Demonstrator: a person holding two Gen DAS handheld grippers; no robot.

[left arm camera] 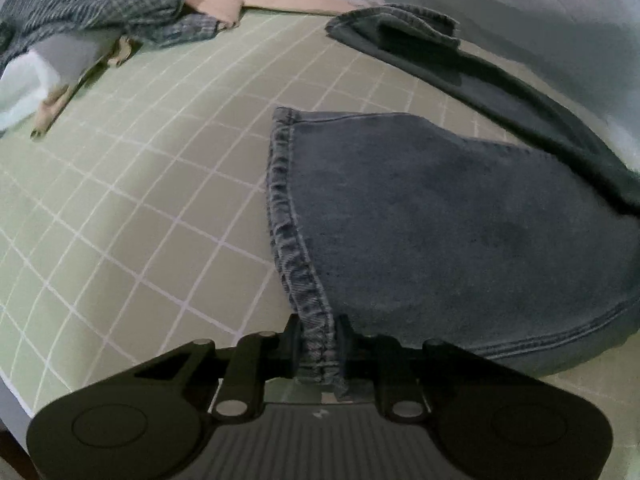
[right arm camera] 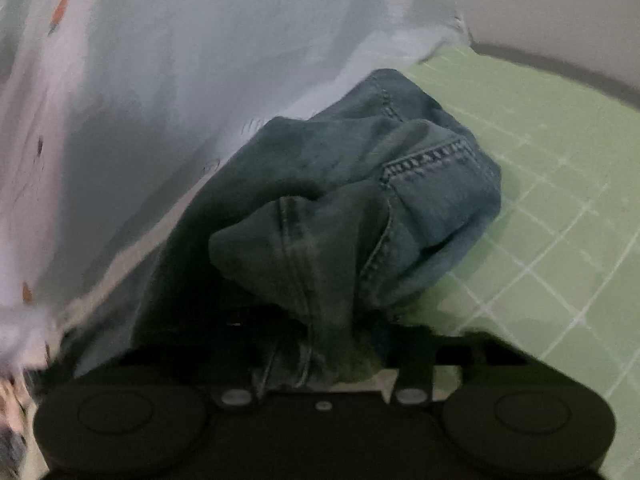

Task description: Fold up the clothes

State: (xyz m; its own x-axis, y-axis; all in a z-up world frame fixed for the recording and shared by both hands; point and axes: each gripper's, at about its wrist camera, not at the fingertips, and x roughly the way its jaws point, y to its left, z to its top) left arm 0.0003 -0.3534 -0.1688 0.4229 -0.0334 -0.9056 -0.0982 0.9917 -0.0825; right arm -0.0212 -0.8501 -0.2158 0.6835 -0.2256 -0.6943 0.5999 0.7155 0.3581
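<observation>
While the left wrist view looks along the bed, the left gripper (left arm camera: 318,340) is seen with its two fingers pressed together on the stitched hem of a pair of jeans (left arm camera: 460,216), so it holds this edge firmly. From the hem the denim spreads out to the right over the green sheet (left arm camera: 140,200) with white grid lines, and I think the hem is held this way to keep the leg flat and straight for a fold. Farther away a dark grey garment (left arm camera: 460,68) lies along the edge of a pale blanket (left arm camera: 520,8) printed with small carrots, and a heap of other clothes, with a checked shirt (left arm camera: 92,4) on top, waits at the far left. In the right wrist view, the right gripper (right arm camera: 332,356) is closed on a thick bunch of the same jeans (right arm camera: 360,208), near a pocket seam, and the denim is crumpled in front of it, between the blanket (right arm camera: 180,60) and the sheet (right arm camera: 540,160). It seems both ends are held so that the cloth can be stretched or laid over itself; how far the folding has come, I cannot judge.
</observation>
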